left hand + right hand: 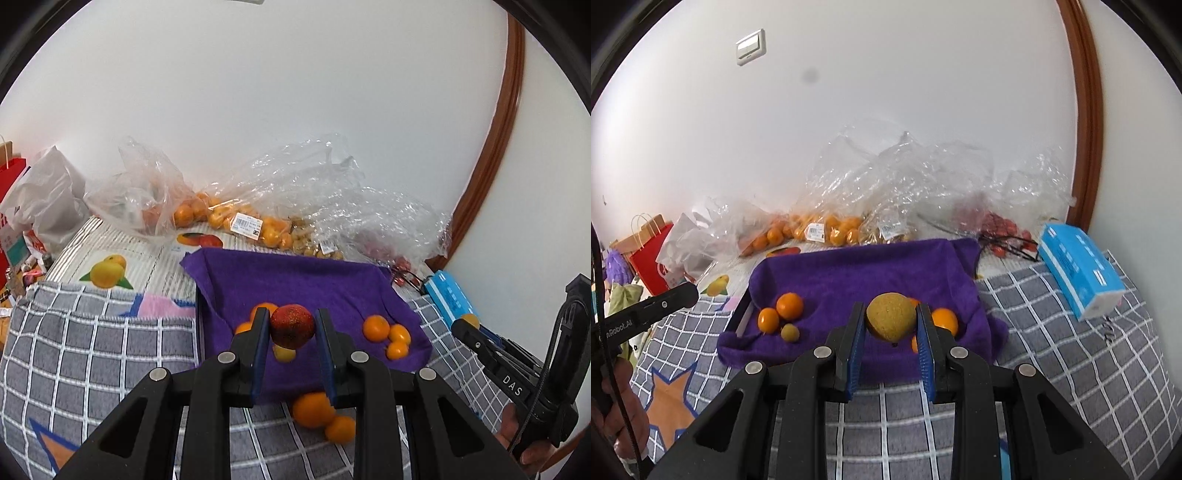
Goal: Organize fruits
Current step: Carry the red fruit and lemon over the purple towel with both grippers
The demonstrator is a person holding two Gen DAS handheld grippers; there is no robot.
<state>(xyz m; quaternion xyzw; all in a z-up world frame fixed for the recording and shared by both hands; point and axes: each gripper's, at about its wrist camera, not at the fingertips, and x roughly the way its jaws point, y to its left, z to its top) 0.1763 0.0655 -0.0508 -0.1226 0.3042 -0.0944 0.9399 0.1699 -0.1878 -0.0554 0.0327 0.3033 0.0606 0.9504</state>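
You have a fruit in each gripper, both held above the purple terry towel [849, 273] that lines the dark tray, so the step in hand looks like setting them down among their own kind. Your left gripper [291, 326] is pinching a dark red, speckled round fruit [292, 325] at its widest part. Your right gripper [891, 322] is clamped on a dull yellow-brown, rough-skinned round fruit [891, 317].

Lower each one until it touches the towel before you let go; round fruit on soft cloth will roll toward the dip. Keep them off the small orange citrus [789, 305] already grouped on the towel, and release one side at a time so you can watch it settle. Two orange citrus [314, 409] lie off the towel's near edge on the grey checked blanket [92, 350], and I'd gather those next.

Both grippers tilt moderately downward toward the tray, side by side; the right one shows at the edge of the left wrist view.
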